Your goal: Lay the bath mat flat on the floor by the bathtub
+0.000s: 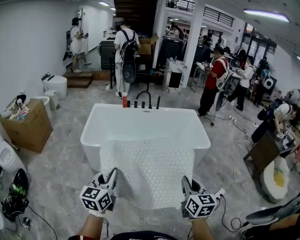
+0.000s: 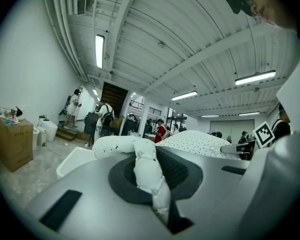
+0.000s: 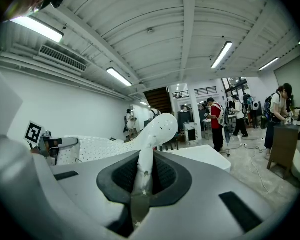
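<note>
No readable text, only square markers [image 1: 96,199] on left gripper [image 1: 113,174], right gripper [image 1: 185,181]

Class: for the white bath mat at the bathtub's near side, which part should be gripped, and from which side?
Grip its near edge, one corner per gripper, coming from the side away from the bathtub. The bath mat is thin, limp and wide, so its corners pinch flat and keep it spread. The left gripper and right gripper are shut on them.

White perforated bath mat [image 1: 147,170] draped over bathtub [image 1: 106,122] rim
</note>
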Available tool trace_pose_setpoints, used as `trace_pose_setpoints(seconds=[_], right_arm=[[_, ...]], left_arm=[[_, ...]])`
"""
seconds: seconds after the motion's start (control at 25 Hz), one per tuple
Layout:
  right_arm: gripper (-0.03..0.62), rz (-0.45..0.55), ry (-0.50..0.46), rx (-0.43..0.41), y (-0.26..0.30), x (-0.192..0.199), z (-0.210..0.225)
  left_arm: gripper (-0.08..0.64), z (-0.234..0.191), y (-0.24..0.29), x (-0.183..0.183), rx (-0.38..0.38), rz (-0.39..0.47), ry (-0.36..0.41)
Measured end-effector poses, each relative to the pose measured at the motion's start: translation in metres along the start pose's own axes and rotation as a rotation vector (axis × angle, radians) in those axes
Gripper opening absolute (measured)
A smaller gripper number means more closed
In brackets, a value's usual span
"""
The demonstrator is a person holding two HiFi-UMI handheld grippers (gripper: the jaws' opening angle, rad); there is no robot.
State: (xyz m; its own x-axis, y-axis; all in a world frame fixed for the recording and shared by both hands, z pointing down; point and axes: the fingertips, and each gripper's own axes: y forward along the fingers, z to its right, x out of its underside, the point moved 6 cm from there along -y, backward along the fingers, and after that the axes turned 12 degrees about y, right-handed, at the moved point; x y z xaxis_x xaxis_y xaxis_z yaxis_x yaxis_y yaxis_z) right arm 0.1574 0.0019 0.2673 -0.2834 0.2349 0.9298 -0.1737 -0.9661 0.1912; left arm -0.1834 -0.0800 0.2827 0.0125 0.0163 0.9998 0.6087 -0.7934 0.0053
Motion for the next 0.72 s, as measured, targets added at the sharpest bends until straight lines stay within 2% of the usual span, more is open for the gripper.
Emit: trace_pose_setpoints(seconds=[0.72], right_arm=[[0.044, -0.001, -0.007, 0.032, 0.036, 0.012, -0.020]], left_arm=[[0.032, -0.044, 0.018, 0.010, 0.036, 0.012, -0.022]])
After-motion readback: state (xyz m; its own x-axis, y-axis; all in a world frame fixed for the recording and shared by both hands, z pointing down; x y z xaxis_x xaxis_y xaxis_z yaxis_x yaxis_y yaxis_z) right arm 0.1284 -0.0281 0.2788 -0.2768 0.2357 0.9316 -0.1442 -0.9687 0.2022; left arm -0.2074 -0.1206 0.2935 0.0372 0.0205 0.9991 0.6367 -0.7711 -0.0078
